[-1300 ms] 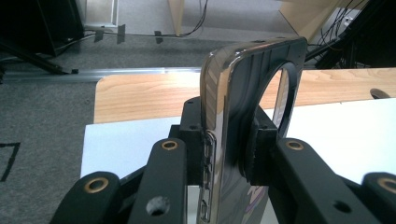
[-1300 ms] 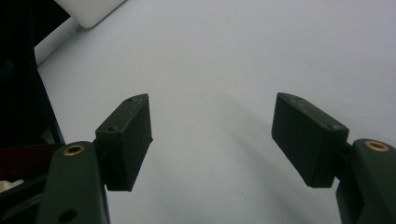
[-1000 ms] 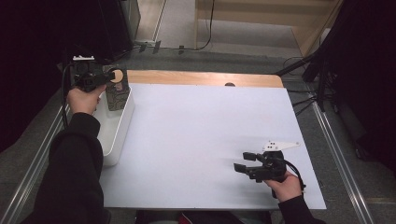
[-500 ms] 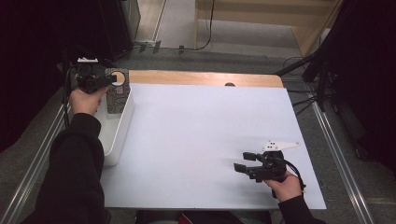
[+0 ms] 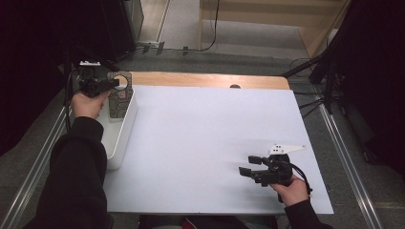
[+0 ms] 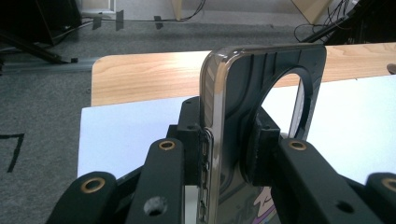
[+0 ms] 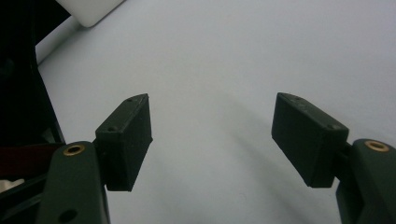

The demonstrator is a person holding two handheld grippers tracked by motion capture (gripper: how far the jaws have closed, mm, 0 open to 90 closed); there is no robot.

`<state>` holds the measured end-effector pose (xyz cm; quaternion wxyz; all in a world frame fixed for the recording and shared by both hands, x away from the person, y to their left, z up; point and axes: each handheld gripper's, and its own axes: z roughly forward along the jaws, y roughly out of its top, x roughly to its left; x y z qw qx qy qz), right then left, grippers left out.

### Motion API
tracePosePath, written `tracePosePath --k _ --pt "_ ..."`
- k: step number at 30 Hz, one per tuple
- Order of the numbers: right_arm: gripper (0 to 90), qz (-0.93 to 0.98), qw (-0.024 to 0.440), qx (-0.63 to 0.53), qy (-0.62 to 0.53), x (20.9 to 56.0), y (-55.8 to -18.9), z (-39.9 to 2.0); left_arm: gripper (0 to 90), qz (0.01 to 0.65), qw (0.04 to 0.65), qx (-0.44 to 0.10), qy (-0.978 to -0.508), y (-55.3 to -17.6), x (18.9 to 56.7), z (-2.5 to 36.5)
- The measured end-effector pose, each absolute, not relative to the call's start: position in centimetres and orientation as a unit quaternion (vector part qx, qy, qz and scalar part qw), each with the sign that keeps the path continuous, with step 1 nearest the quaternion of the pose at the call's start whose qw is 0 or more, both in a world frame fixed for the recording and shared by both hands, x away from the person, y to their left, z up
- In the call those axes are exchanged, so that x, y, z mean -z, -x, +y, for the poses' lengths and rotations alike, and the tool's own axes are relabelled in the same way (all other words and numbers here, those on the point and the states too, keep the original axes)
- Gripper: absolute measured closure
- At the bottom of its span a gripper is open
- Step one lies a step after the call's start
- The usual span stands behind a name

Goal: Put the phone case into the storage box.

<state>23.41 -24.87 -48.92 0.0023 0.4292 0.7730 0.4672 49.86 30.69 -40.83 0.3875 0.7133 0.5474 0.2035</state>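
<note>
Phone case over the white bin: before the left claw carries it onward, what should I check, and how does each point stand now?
1. Left claw pads pressed on both faces of the phone case: ok.
2. Case upright, not tilting in the grip: ok.
3. Case lifted free of the white bin: cannot tell; its lower end is hidden.
4. Right claw open, with nothing between its pads: ok.
5. Bare stretch of white table mat between the two claws for setting down: ok.

Left gripper (image 5: 112, 85) raised at far left, jaws clamped tight. Right gripper (image 5: 249, 166) low at near right, jaws apart.
</note>
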Motion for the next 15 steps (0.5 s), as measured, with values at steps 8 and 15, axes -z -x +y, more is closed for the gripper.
tracePosePath --k 8,15 --pt "27.6 0.773 0.002 -0.467 -0.429 48.91 -23.41 -24.86 70.6 0.549 0.386 -0.202 -0.713 -49.89 40.85 30.77" --pt "27.6 0.773 0.001 -0.467 -0.430 48.87 -23.37 -24.80 61.1 0.556 0.388 -0.198 -0.708 -50.02 40.90 30.80"
